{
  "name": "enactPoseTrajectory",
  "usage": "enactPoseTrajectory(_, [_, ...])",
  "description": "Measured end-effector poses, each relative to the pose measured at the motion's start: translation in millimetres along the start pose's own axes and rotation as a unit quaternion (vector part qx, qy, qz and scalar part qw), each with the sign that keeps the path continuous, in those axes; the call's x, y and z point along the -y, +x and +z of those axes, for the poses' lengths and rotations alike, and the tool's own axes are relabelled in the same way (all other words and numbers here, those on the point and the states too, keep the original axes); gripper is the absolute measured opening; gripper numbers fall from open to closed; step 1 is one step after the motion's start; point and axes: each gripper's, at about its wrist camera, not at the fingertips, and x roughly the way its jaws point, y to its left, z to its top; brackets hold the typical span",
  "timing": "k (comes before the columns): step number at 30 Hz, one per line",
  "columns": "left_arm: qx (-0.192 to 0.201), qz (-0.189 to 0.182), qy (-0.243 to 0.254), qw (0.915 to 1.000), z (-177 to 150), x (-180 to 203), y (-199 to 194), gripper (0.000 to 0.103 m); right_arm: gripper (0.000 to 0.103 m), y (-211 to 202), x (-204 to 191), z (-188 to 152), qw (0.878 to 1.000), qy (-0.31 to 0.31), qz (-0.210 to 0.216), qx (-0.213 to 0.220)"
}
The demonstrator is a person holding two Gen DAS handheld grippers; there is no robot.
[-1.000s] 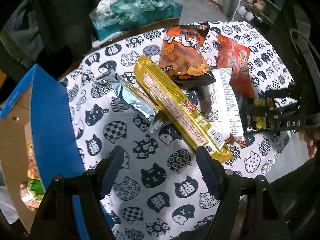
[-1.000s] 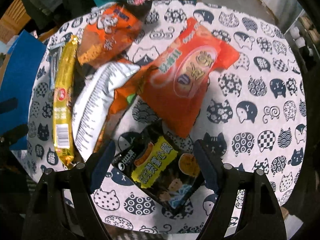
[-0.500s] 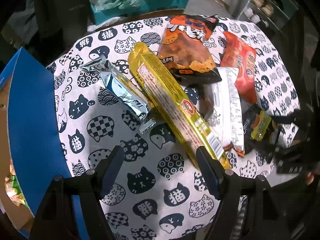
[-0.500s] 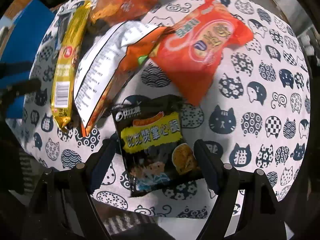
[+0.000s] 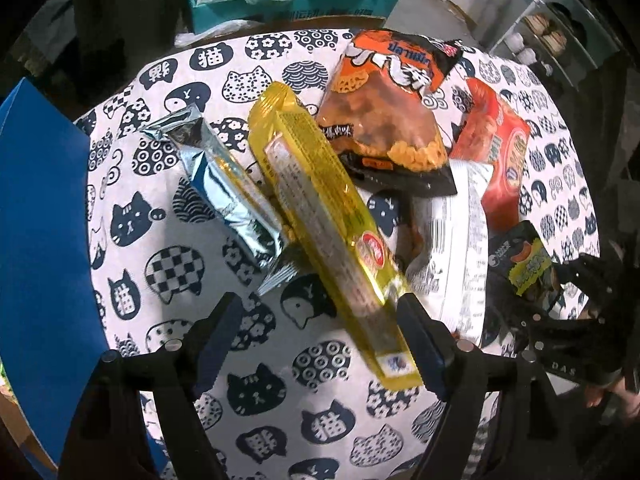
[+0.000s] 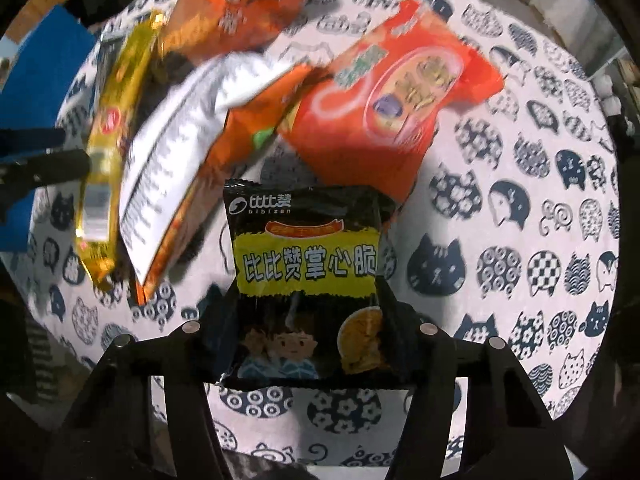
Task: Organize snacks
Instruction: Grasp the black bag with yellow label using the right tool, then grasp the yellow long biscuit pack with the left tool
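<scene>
R gripper (image 6: 308,320), nearest: black snack pack (image 6: 306,280) is clamped between the jaws, which have just been closing on it. L gripper (image 5: 320,328): jaws are spread and have just been opening; near end of yellow biscuit pack (image 5: 320,216) is seen just inside the right finger, grip not confirmed. Farther out on cat-print cloth (image 5: 132,220): silver pack (image 5: 224,184) at left, white-backed bag (image 6: 176,148), red bag (image 6: 400,96), orange bag (image 5: 388,120) farthest. Blue box (image 5: 40,220) is set at far left.
</scene>
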Motion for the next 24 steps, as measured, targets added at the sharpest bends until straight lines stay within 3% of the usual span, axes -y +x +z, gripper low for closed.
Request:
enactPoseTrajectory(5, [-0.017, -0.022, -0.046, 0.9986, 11, -5, 15, 0.083, 0.06, -16, 12, 6, 0.999, 0.024, 0.007, 0.045])
enactPoseTrajectory(15, [-0.014, -0.021, -0.116, 0.993, 24, -19, 32, 0.088, 0.06, -9, 11, 9, 0.999, 0.023, 0.014, 0.041])
enactPoseTrajectory(24, [-0.02, 0.023, -0.034, 0.9989, 17, 0, 36, 0.085, 0.06, -4, 9, 10, 0.999, 0.023, 0.01, 0.037])
